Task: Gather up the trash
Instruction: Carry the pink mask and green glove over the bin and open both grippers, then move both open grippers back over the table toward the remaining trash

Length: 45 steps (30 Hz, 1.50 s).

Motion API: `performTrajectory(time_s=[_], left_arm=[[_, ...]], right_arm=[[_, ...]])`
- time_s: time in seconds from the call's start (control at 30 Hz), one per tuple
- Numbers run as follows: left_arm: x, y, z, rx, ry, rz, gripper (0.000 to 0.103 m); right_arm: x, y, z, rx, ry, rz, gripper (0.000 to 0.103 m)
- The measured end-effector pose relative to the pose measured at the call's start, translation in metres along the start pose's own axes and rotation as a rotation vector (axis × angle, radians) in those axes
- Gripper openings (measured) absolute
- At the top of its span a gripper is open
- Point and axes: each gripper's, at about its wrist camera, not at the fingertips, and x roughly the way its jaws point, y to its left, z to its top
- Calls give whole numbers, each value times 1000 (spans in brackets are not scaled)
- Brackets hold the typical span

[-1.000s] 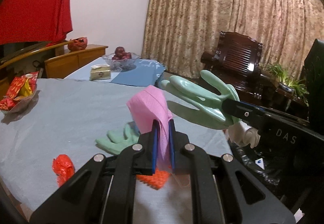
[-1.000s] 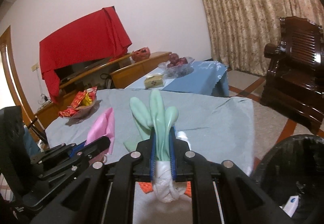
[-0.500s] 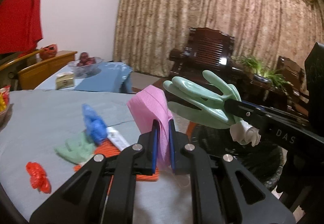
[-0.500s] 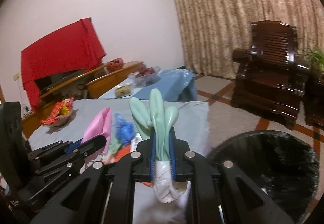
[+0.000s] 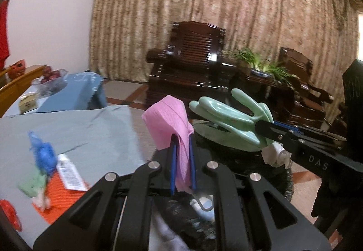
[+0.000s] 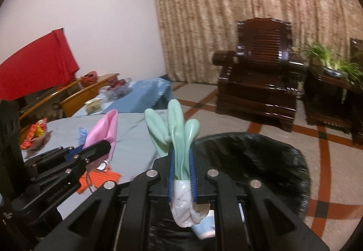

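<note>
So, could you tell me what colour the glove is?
Mint green glove with a white cuff, clearest in the right wrist view.

i count two grippers [image 5: 181, 160] [image 6: 182, 173], one pink napkin [image 5: 169, 121], two green gloves [image 5: 229, 119] [image 5: 34, 182], one black bin [image 6: 256, 155], two dark armchairs [image 5: 192, 64] [image 5: 301, 83], one fruit bowl [image 5: 51, 78].

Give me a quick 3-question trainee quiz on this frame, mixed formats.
1. True or false: the left hand-held gripper is shut on the pink napkin.
2. Multiple choice: what does the right hand-held gripper hold? A) blue wrapper B) green rubber glove C) orange mat
3. Fill in: the black-lined ____ sits just below and ahead of both grippers, beside the table.

Key
1. True.
2. B, the green rubber glove; the blue wrapper and orange mat lie on the table.
3. Trash bin.
</note>
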Motion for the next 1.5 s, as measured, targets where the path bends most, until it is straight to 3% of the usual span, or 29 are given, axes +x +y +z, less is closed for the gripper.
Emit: performTrajectory(time_s=[0.4,0.57,0.63,0.77,0.8,0.93,1.03,1.5], left_arm=[[58,-47,-5,42,58,-103,10],[69,-50,-9,41,79,-132,22],[68,-48,-11,38,85,-142,43],[62,-39,-13,20,81,-145,59],[59,-37,-12,17,77,-141,64],[42,-26,-8,12,45,-95,80],[21,-12,-4,13,14,-41,90],[-87,85,-15,-63,-53,241,91]], right_arm=[[6,-59,-16,54,40,-118,12],[13,-70,-28,57,73,-147,19],[14,-74,-32,57,85,-152,33],[8,-77,-35,60,68,-174,58],[6,-76,-35,60,61,-181,68],[-5,-67,-31,60,16,-186,97],[-11,-55,-26,45,-2,-162,97],[11,58,-19,-62,-4,28,97]])
